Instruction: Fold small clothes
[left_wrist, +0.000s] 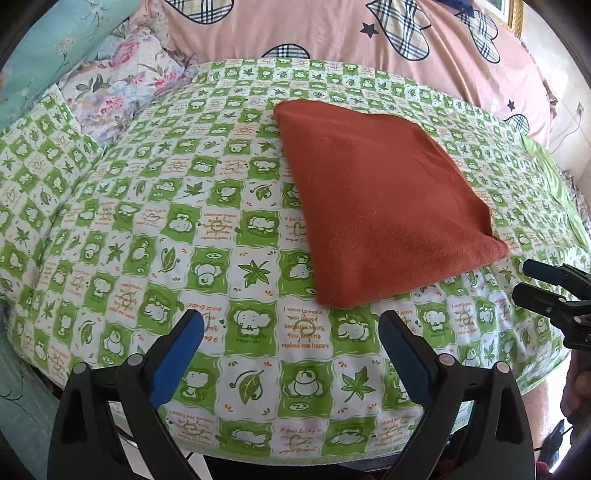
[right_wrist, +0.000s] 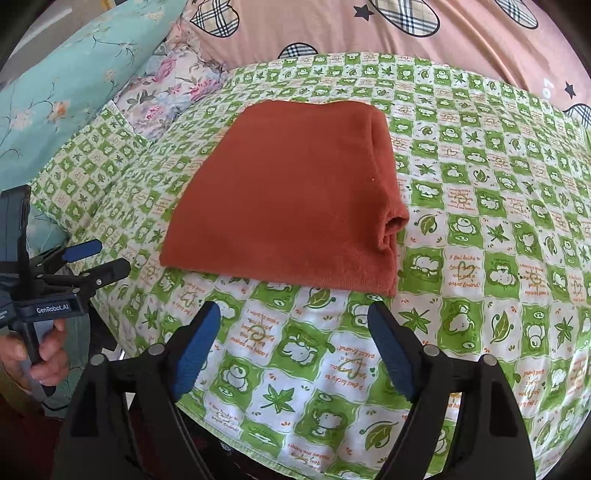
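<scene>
A rust-red garment (left_wrist: 373, 199) lies folded into a flat, roughly square packet on a bed, resting on a green-and-white checked sheet (left_wrist: 207, 229) printed with leaves, cartoon animals and short orange phrases. Seen from the right wrist camera, the garment (right_wrist: 288, 192) shows a rolled opening, probably a sleeve or a leg end, at its right edge. The left tool (left_wrist: 291, 325) hovers just short of the packet's near edge with its two blue-padded fingers spread wide apart and nothing between them. The right tool (right_wrist: 293, 317) does the same on its side, fingers wide apart and empty, not touching the cloth. A person's hand (right_wrist: 40, 350) grips the handle of the left tool at the left edge of the right camera's view. Behind the sheet lie a pink quilt (left_wrist: 332, 33) with plaid hearts and stars, a floral pillow (left_wrist: 125, 77) and a teal flowered pillow (right_wrist: 74, 85).
</scene>
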